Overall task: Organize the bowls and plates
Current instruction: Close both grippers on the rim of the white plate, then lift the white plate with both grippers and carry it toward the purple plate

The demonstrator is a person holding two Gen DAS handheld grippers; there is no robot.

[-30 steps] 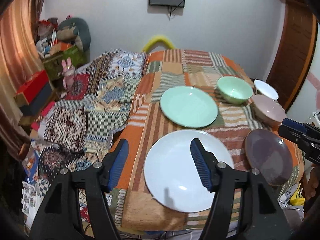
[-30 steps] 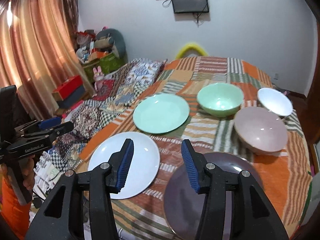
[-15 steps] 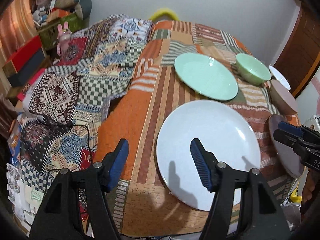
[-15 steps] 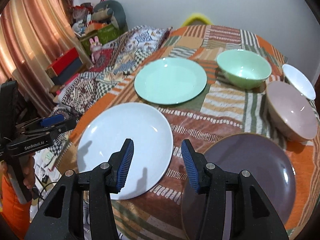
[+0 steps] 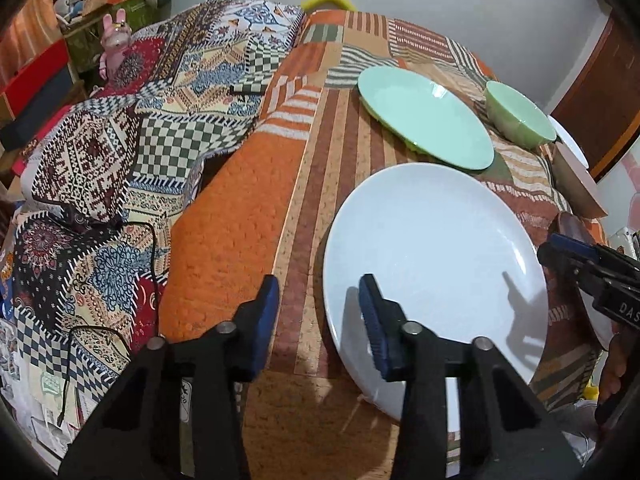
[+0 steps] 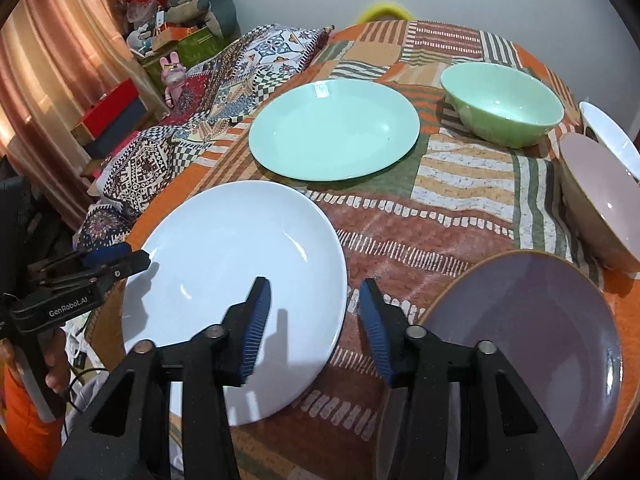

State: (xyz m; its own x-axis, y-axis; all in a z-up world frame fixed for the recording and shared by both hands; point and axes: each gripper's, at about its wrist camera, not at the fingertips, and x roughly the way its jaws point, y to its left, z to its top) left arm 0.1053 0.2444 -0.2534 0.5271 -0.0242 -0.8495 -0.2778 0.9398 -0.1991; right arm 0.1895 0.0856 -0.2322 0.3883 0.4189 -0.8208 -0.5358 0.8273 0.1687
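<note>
The left gripper (image 5: 318, 300) points down at a table with a striped orange patchwork cloth (image 5: 240, 216). Its blue jaws are closing, with the left edge of a big round white plate (image 5: 436, 264) between them, not pressed. Behind it lie a round mint-green plate (image 5: 424, 120) and a mint-green bowl (image 5: 518, 120). The right gripper (image 5: 560, 248) pokes in at the right edge.

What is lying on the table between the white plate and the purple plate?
Nothing lies there: only bare patterned tablecloth separates the white plate from the purple plate. The right wrist view shows this clearly.
</note>
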